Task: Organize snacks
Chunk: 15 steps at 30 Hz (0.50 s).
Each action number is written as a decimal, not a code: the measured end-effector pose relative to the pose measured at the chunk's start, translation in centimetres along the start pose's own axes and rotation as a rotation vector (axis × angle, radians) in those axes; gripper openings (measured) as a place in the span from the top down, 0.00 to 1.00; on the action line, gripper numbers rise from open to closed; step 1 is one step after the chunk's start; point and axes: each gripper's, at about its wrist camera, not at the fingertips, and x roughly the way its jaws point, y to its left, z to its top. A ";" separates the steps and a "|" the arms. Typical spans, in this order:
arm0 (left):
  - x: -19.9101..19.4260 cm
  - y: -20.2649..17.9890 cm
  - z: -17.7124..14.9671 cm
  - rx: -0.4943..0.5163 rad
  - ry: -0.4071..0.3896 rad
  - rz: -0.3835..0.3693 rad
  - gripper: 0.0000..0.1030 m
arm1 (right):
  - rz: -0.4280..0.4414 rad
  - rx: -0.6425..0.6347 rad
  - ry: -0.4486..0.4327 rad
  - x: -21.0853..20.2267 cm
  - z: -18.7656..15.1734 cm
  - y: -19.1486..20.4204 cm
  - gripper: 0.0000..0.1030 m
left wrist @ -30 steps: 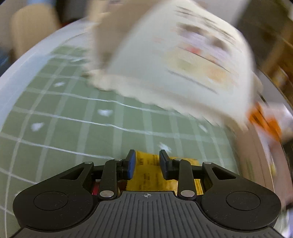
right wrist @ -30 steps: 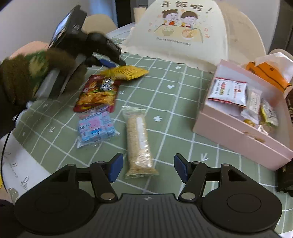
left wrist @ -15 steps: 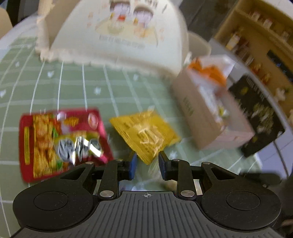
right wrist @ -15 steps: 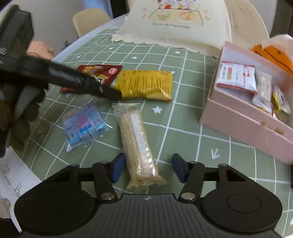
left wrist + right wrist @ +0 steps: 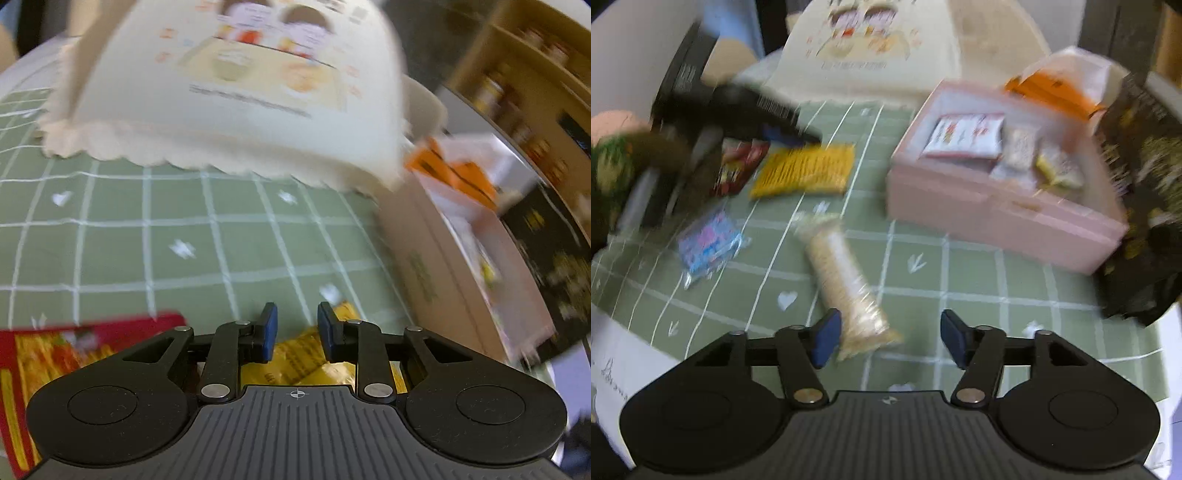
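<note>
Green grid-cloth tabletop [image 5: 923,302] with a curved edge, shelves [image 5: 524,74] behind. Left claw [image 5: 294,330] narrowing over the yellow packet [image 5: 805,170], not pinching; right claw [image 5: 890,338] spread, just widened.

Your table's green checked cloth [image 5: 979,280] carries a pink box [image 5: 997,214], yellow packet [image 5: 805,170], red packet [image 5: 738,166], blue packet [image 5: 709,243], wafer pack [image 5: 846,277], food cover [image 5: 871,55], black bag [image 5: 1137,206]

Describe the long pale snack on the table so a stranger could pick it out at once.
Start at the pink box on the green checked tablecloth. In front of it, toward the camera, lies a long clear-wrapped beige bar. Unlike the flat yellow packet and blue-pink packet nearby, it is round and pale.
</note>
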 end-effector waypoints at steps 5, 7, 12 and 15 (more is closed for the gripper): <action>-3.1 -2.0 -4.5 -0.005 0.057 -0.030 0.74 | 0.070 0.096 -0.029 0.4 1.4 -1.0 0.31; -4.5 -2.2 -6.2 -0.068 0.066 -0.063 0.74 | 0.090 0.121 -0.005 1.8 1.8 -0.8 0.31; -9.0 -2.2 -8.7 -0.160 0.023 -0.006 0.73 | 0.106 0.034 0.089 4.5 1.3 1.6 0.31; -11.9 -1.3 -9.6 -0.211 -0.012 0.159 0.73 | 0.145 -0.028 0.101 4.1 0.3 2.9 0.31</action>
